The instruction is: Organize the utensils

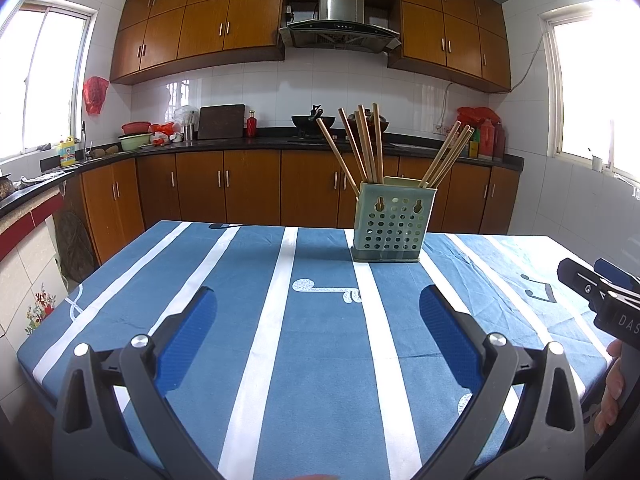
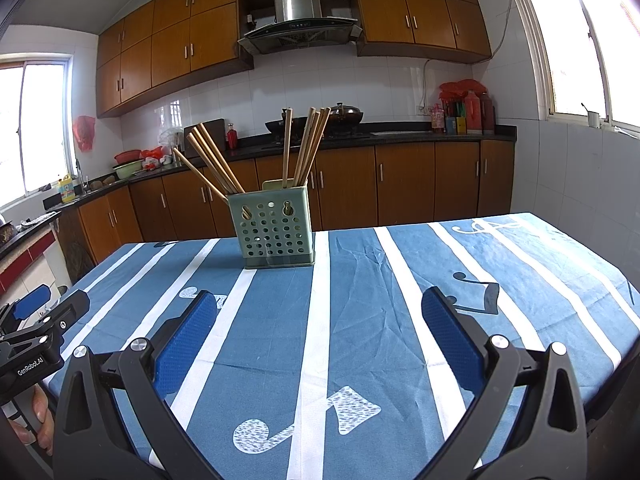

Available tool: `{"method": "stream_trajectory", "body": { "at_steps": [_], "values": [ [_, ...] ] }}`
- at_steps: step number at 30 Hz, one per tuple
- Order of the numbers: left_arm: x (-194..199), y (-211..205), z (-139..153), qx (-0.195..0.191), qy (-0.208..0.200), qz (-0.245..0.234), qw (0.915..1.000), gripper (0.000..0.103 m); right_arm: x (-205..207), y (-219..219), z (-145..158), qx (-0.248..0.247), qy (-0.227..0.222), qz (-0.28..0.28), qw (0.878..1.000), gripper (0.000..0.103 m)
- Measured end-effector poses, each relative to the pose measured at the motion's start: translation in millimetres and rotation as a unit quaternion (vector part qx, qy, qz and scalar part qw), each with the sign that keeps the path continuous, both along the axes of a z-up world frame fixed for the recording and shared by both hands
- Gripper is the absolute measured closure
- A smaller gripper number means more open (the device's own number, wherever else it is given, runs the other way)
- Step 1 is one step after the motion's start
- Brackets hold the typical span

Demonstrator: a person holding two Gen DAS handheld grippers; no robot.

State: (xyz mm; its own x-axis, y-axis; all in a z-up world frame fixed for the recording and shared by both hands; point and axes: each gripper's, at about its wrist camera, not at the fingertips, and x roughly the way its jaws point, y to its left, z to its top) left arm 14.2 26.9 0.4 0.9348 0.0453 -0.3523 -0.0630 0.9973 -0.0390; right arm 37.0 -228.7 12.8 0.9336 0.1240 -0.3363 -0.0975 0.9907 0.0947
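two black grippers with blue pads hang low over the blue cloth with white stripes (image 1: 320,360), and both are empty. all the long wooden chopsticks (image 1: 362,144) stand inside the pale green plastic holder with round holes (image 1: 390,222). the holder sits upright near the far edge of the table, well away from both grippers.

the chopsticks lean in two bunches: one bunch tips to the left side of the holder and the other bunch (image 1: 448,156) tips to the right. no fork, spoon or stick lies loose on the cloth that i can see. so i think the tidy-up job is either just about to begin or nearly over. i cannot tell which from these views.

if more sorting is needed, the next move is to reach forward to the holder, come down from above, and pinch one thin stick near its top. the sticks are thin and smooth, so the pinch must be straight or a stick may slip or tip the holder.

the left gripper (image 1: 318,306) is spread wide and touches nothing. the right gripper (image 2: 320,308) is spread wide too, with only bare cloth between its pads. a hand (image 1: 610,390) shows at the edge, holding the right gripper's handle.
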Motion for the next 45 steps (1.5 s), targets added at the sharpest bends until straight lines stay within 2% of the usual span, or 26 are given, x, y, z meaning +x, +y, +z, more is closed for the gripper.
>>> {"method": "stream_trajectory", "body": {
  "at_steps": [45],
  "values": [
    [0.3, -2.3, -2.5, 0.000, 0.004, -0.002, 1.0000, 0.004, -1.3, 4.6, -3.1, 0.002, 0.004, 0.001, 1.000, 0.002]
  ]
}}
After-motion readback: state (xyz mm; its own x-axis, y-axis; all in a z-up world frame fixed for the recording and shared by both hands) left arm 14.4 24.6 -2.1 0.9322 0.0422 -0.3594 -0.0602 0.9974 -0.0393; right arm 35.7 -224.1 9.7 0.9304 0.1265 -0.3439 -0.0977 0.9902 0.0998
